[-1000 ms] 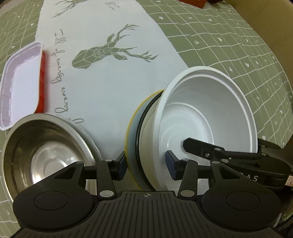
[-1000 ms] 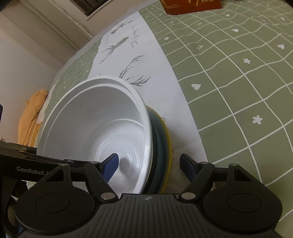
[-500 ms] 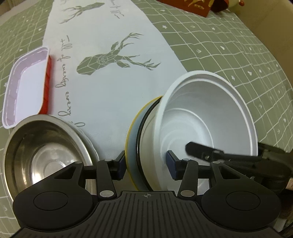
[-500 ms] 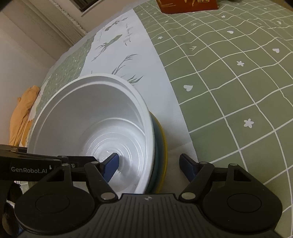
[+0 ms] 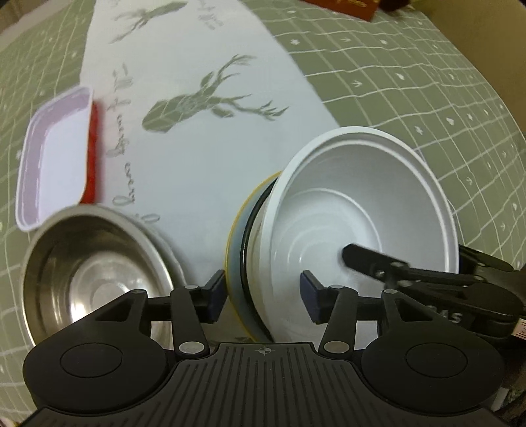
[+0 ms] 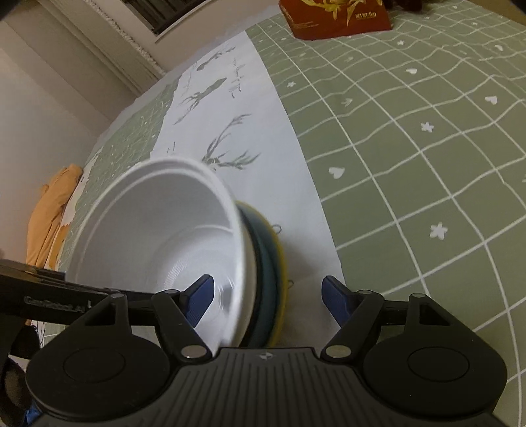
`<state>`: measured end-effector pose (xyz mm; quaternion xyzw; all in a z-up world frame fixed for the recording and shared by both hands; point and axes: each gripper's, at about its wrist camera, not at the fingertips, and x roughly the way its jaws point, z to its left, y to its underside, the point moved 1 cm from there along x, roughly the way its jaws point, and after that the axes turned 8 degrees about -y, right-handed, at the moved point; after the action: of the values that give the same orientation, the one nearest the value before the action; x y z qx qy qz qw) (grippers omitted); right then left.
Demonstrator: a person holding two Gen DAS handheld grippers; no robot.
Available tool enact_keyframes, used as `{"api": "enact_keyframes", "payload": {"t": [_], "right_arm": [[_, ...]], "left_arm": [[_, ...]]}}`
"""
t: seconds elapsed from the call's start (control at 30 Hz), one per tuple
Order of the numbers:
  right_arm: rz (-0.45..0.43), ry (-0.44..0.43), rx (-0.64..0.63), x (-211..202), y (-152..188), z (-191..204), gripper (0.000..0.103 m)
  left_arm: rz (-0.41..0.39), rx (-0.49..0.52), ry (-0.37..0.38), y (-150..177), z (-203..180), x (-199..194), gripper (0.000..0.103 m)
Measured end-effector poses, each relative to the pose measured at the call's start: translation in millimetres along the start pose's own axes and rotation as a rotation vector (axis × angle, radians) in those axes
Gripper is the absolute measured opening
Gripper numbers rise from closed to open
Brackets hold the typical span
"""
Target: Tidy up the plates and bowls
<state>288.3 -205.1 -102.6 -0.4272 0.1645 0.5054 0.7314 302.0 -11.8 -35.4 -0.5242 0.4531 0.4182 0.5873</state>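
Note:
A stack of a white bowl [image 5: 368, 210], a dark-rimmed dish and a yellow plate [image 5: 234, 243] is held tilted on edge above the table. My left gripper [image 5: 261, 294] straddles the stack's near edge, one finger inside the bowl and one behind the yellow plate. My right gripper [image 6: 268, 300] straddles the same stack [image 6: 164, 236] from the other side, its fingers wider than the stack. The right gripper's finger shows inside the bowl in the left wrist view [image 5: 378, 262]. A steel bowl [image 5: 88, 272] sits at the lower left.
A white rectangular tray [image 5: 54, 154] lies on a red one [image 5: 92, 154] at the left. A white runner with deer prints [image 5: 203, 108] crosses the green checked tablecloth [image 6: 427, 131]. A red box [image 6: 335, 16] stands at the far end.
The stack has risen and tilted a little more upright, and both cameras have pulled back and up from the table. The steel bowl and trays have not moved.

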Motion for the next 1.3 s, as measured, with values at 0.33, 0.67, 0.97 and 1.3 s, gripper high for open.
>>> {"api": "enact_keyframes", "payload": {"t": [0.33,0.67,0.97,1.3], "right_arm": [[0.013,0.007,-0.020,3,2,-4,0.066],[0.015,-0.009,-0.026,5,3,-2,0.067],[0.017,-0.028,-0.008,2,3,-2,0.067],[0.020,-0.026,0.010,0,0,-7,0.067]], "left_arm": [[0.047,0.063,0.020,-6,-4,18,0.061],[0.077,-0.009,0.033,-13,1,15,0.050],[0.032,0.044,-0.052,-3,-11,-1,0.050],[0.005,0.037,-0.008,-4,-12,-5,0.062]]}}
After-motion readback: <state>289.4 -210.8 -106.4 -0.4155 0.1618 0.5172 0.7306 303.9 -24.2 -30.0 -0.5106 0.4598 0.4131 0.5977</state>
